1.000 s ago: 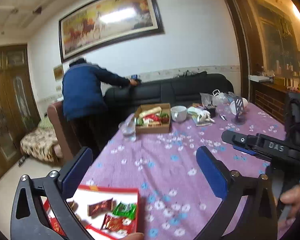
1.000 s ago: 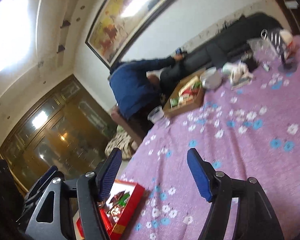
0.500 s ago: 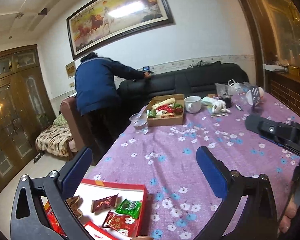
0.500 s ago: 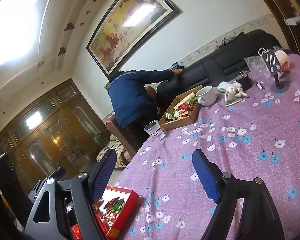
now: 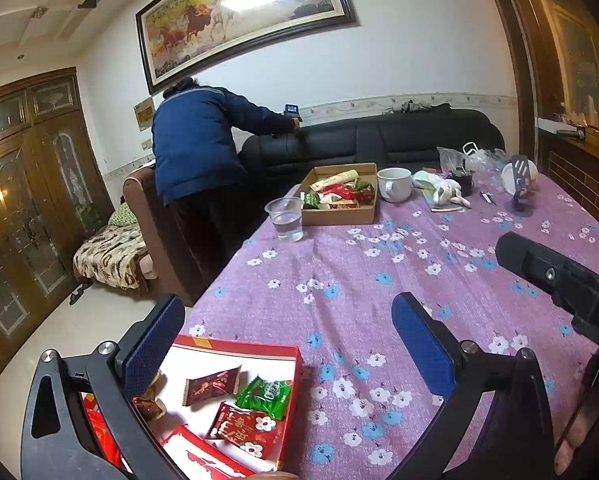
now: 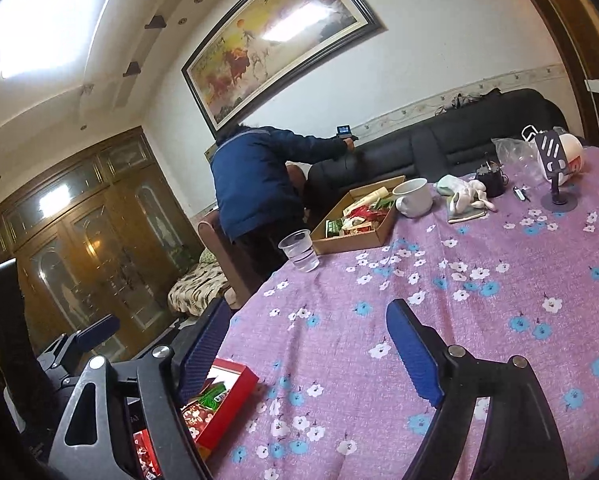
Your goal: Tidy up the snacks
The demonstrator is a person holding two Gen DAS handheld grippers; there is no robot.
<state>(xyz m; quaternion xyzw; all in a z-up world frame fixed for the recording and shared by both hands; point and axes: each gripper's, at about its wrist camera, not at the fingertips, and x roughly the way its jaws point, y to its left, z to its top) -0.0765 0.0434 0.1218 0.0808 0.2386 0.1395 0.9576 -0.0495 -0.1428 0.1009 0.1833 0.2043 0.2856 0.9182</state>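
Snacks are split between two boxes here. The red box (image 5: 235, 350) sits at the near edge of the worktop (image 5: 379, 280), and it's got a brown candy (image 5: 211, 385), a green packet (image 5: 264, 392) and a red packet (image 5: 243, 428) lying loose on its white inside. Way over at the far side there's a cardboard box (image 5: 339, 216) stuffed with more wrapped stuff, with a plastic cup (image 5: 285, 219) of water just beside it and a white mug (image 5: 395, 184) on its other side.

The left tongs (image 5: 287, 344) hang wide open over the near end of the worktop, nothing held, one blue pad right above the red box's corner. The right tongs (image 6: 311, 352) are spread just as wide and empty too, with the red box just beside their left finger. There's something dark under the left pad in the red box, maybe another candy, can't really tell.

Someone in a blue jacket (image 5: 195, 148) is leaning over the black sofa (image 5: 379, 140) in the back.
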